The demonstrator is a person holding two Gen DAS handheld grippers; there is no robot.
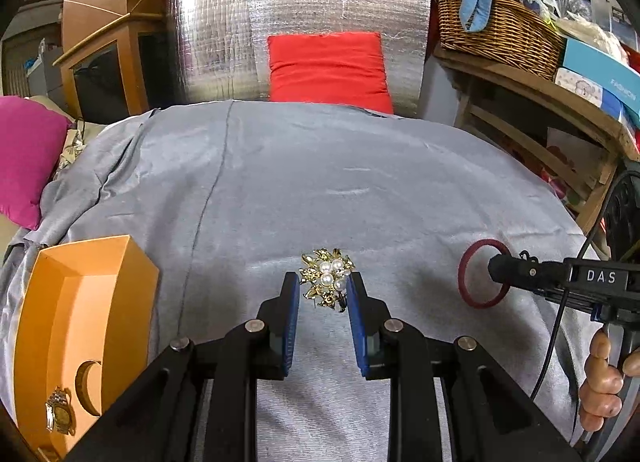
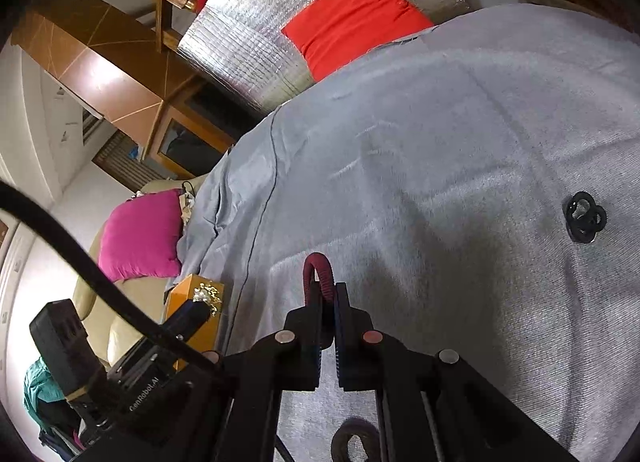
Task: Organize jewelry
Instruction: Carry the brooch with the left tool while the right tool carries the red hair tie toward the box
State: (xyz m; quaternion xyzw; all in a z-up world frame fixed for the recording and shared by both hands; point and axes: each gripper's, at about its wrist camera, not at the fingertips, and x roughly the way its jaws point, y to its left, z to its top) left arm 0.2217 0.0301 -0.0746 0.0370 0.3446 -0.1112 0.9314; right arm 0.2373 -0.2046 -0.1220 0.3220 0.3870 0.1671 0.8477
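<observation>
A gold brooch with white pearls (image 1: 327,279) sits between the blue pads of my left gripper (image 1: 323,288); the jaws stand close on either side, and I cannot tell if they press it or if it is lifted off the grey cloth. My right gripper (image 2: 329,296) is shut on a dark red bangle (image 2: 319,276), which also shows in the left wrist view (image 1: 482,274), tilted in the right gripper's tip (image 1: 498,268). An open orange box (image 1: 80,326) stands at the left, holding a gold watch (image 1: 60,412) and a crescent-shaped piece (image 1: 89,386).
A grey cloth (image 1: 320,182) covers the table. Black linked rings (image 2: 585,220) lie on it to the right of my right gripper. Red cushion (image 1: 328,70) and silver foil backing stand at the far edge, a pink cushion (image 1: 28,154) at left, a wicker basket (image 1: 496,34) on a wooden shelf at right.
</observation>
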